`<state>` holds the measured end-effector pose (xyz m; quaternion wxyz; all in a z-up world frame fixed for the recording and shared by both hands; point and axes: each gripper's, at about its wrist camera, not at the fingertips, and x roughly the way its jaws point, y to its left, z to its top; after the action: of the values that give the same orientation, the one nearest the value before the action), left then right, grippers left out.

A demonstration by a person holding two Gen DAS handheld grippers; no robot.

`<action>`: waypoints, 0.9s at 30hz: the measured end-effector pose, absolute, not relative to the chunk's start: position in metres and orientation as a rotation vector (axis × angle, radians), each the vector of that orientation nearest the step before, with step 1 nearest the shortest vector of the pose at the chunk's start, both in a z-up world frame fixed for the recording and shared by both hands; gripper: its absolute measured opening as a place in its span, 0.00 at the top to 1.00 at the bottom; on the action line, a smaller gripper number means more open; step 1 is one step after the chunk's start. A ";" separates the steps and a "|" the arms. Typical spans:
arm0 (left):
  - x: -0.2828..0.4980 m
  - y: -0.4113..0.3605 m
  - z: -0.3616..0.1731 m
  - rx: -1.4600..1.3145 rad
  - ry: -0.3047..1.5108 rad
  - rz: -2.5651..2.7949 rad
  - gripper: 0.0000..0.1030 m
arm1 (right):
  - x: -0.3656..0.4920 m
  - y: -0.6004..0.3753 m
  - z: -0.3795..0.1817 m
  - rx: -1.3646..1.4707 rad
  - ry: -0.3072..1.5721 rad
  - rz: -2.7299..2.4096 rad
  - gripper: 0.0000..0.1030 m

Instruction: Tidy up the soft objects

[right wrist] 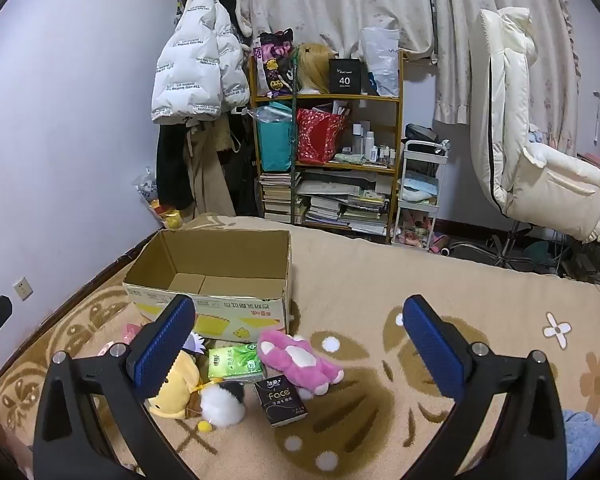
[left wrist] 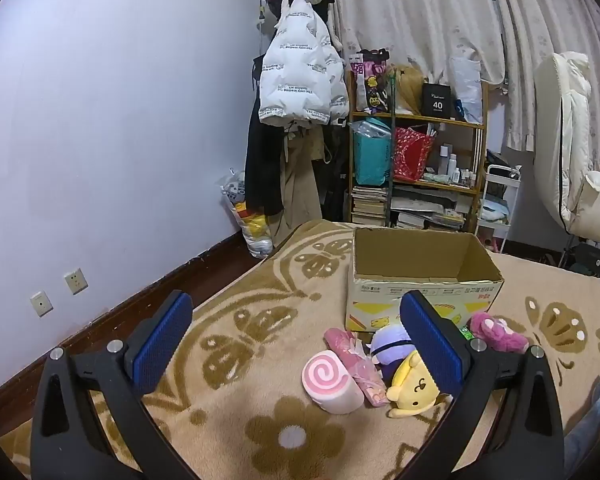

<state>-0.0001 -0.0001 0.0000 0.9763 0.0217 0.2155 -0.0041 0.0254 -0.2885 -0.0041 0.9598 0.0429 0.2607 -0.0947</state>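
Note:
An open, empty cardboard box stands on the patterned rug. In front of it lie soft things: a pink swirl roll cushion, a pink wrapped packet, a purple plush, a yellow plush, a pink plush, a white fluffy toy, a green tissue pack and a black tissue pack. My left gripper is open and empty above the rug, left of the pile. My right gripper is open and empty above the pink plush.
A beige rug covers the floor. Behind the box stand a cluttered wooden shelf, hanging coats, a small white cart and a white recliner chair. A wall with sockets runs along the left.

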 end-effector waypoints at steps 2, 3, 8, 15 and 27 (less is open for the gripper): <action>0.000 0.000 0.000 0.049 0.433 -0.006 0.00 | 0.025 -0.289 -0.004 0.090 0.527 -0.191 0.00; 0.000 0.000 0.000 0.051 0.431 -0.005 0.00 | 0.025 -0.289 -0.004 0.089 0.528 -0.192 0.00; 0.000 -0.001 0.000 0.054 0.432 -0.006 0.00 | 0.025 -0.290 -0.004 0.089 0.526 -0.192 0.00; 0.000 -0.002 -0.003 0.054 0.433 -0.012 0.00 | 0.025 -0.290 -0.003 0.090 0.529 -0.193 0.00; 0.001 -0.003 -0.005 0.055 0.433 -0.006 0.00 | 0.024 -0.290 -0.003 0.092 0.524 -0.192 0.00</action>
<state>0.0011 -0.0025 -0.0054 0.9763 0.0271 0.2147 -0.0031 0.0245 -0.2900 -0.0025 0.9603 0.0453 0.2586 -0.0947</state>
